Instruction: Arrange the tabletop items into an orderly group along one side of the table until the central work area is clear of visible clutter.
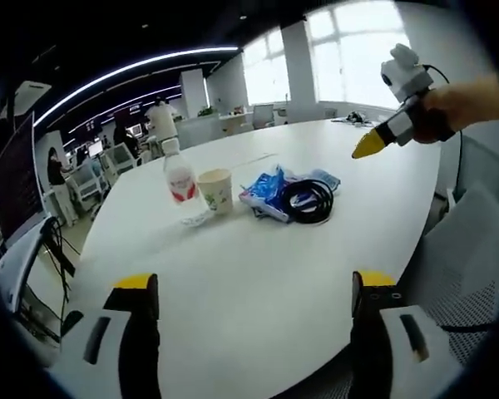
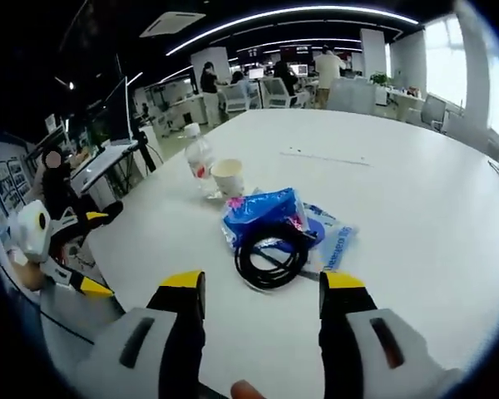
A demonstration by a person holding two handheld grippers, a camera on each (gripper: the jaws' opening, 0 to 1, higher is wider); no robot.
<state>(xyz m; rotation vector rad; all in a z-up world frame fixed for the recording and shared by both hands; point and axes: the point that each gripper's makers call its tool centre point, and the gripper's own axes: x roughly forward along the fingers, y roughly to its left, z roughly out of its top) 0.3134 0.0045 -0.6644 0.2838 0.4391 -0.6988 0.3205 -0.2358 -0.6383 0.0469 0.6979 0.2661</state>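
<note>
Bottle (image 1: 180,179), cup (image 1: 216,190), blue packet (image 1: 268,191), black cable coil (image 1: 308,200) clustered; both claws spread, empty.

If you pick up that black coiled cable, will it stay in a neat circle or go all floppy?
Probably floppy. The black coiled cable lies in loose loops with no tie that I can see, so lifting one strand would likely let the rest sag and uncoil. It rests partly on the crinkly blue plastic bag, so pushing it may drag the bag along too.

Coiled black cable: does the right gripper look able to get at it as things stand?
Probably yes. The right gripper is open and faces the coiled black cable, which lies uncovered on top of the blue packets with bare table between.
</note>
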